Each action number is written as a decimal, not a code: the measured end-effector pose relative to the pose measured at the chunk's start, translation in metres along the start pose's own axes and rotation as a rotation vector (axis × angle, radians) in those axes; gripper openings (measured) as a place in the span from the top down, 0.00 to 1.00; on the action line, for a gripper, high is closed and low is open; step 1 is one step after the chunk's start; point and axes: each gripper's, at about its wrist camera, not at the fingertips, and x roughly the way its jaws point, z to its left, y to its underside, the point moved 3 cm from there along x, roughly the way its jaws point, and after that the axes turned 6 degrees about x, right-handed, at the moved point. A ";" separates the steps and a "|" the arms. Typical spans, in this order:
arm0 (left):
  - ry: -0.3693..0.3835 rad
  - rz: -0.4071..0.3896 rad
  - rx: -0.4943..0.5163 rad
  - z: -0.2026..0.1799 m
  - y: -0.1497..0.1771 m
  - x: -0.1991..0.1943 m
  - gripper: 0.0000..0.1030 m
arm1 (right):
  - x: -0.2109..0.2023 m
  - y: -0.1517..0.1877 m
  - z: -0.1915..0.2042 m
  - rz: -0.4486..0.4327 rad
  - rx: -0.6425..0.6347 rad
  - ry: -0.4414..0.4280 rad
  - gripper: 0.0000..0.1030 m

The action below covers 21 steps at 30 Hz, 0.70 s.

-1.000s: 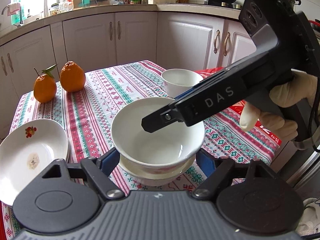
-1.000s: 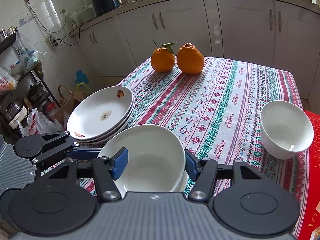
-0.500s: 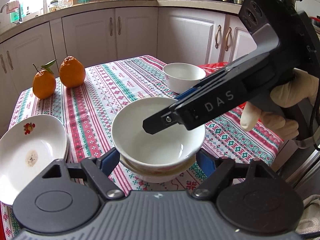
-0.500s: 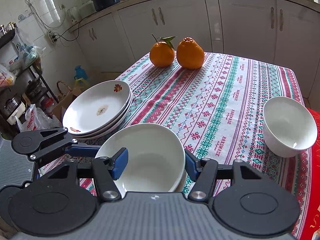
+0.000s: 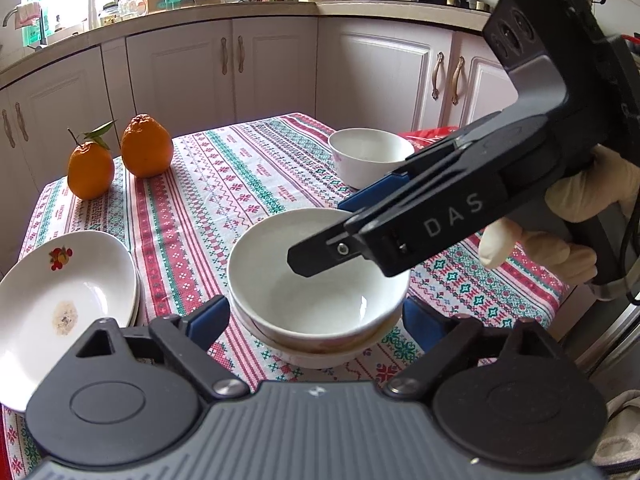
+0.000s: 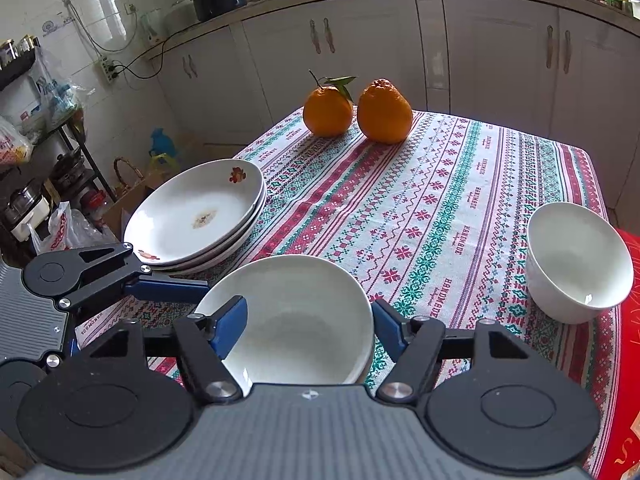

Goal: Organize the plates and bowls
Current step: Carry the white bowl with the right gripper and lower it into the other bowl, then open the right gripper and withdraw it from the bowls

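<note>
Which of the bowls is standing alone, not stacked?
The white bowl at the table's right edge, beside the red cloth; the others sit nested between the grippers.

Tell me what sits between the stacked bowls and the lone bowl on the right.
Only bare tablecloth lies between the stacked bowls and the lone bowl, clearest in the right wrist view.

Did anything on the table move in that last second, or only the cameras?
Nothing was taken or released. Both open grippers, left and right, drifted slightly around the stacked white ceramic bowls. The lone white bowl, flowered plate stack and two oranges stayed put.
</note>
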 end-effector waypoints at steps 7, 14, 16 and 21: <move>0.018 0.003 -0.004 -0.002 0.005 -0.010 0.07 | -0.013 0.009 -0.002 -0.054 -0.022 0.036 0.00; 0.026 -0.020 0.004 -0.007 -0.003 -0.020 0.07 | -0.033 0.019 -0.012 -0.094 0.021 0.083 0.00; 0.029 -0.033 0.011 -0.010 -0.009 -0.023 0.06 | -0.041 0.020 -0.016 -0.117 0.031 0.095 0.00; 0.049 -0.055 0.025 -0.017 -0.024 -0.023 0.06 | -0.057 0.021 -0.030 -0.150 0.039 0.163 0.00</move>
